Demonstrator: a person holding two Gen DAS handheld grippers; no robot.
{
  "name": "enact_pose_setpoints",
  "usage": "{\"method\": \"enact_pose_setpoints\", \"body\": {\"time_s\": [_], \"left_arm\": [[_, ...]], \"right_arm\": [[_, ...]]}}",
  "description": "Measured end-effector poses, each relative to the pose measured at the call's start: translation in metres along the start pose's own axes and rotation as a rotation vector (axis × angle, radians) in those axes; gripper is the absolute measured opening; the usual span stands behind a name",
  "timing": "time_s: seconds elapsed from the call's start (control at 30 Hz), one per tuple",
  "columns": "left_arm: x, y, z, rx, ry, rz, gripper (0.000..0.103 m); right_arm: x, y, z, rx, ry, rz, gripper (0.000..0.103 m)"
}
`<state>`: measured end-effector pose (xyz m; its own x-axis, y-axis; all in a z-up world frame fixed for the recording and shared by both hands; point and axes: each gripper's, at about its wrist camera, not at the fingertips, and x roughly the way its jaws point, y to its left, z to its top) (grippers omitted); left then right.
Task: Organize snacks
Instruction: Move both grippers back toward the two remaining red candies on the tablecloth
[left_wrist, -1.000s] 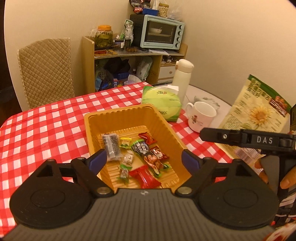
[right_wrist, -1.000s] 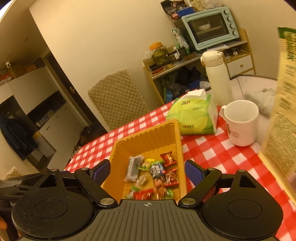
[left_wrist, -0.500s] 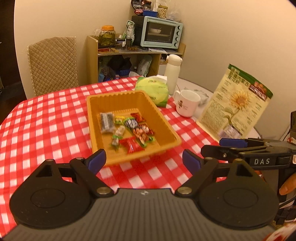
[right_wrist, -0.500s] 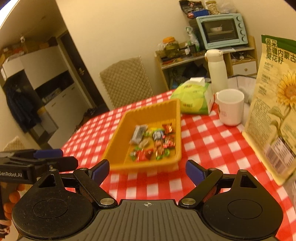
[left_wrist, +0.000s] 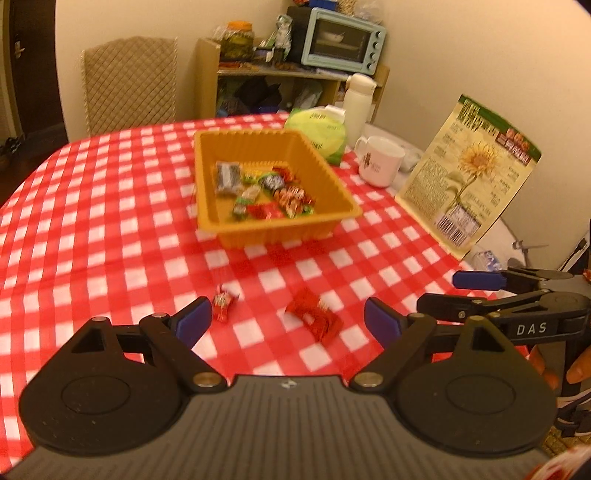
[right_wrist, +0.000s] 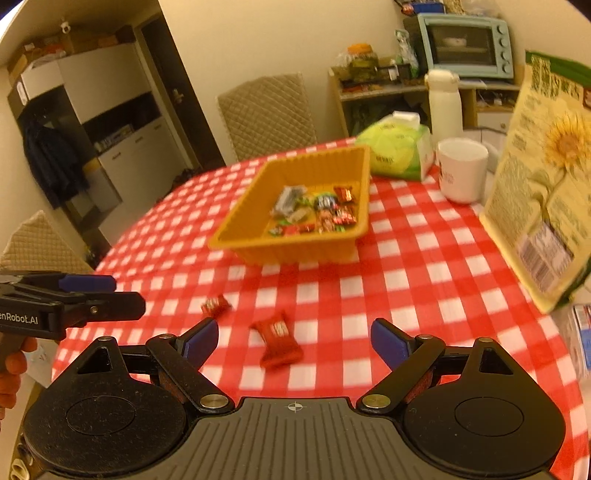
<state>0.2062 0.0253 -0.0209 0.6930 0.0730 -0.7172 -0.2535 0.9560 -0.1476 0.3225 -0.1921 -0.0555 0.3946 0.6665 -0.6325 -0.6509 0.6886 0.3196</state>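
Nearest, the left gripper (left_wrist: 286, 323) and the right gripper (right_wrist: 293, 338) both had their blue-padded jaws spread wide, gripping nothing. Just beyond them, two loose snacks lay on the red-and-white checked tablecloth (left_wrist: 110, 221): a large red crinkled wrapper (left_wrist: 314, 316) and a small red wrapped candy (left_wrist: 223, 301). Farther back sat the orange rectangular plastic tray (left_wrist: 273, 225), holding assorted wrapped snacks (left_wrist: 264, 192). Behind it stood a white mug (left_wrist: 378, 160).
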Motion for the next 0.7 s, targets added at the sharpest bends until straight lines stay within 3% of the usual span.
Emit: {"method": "enact_pose_setpoints", "body": {"time_s": [0.7], "left_arm": [[0.003, 0.01, -0.055, -0.051, 0.104, 0.093, 0.088]], "right_arm": [[0.023, 0.015, -0.042, -0.113, 0.168, -0.041, 0.089]]}}
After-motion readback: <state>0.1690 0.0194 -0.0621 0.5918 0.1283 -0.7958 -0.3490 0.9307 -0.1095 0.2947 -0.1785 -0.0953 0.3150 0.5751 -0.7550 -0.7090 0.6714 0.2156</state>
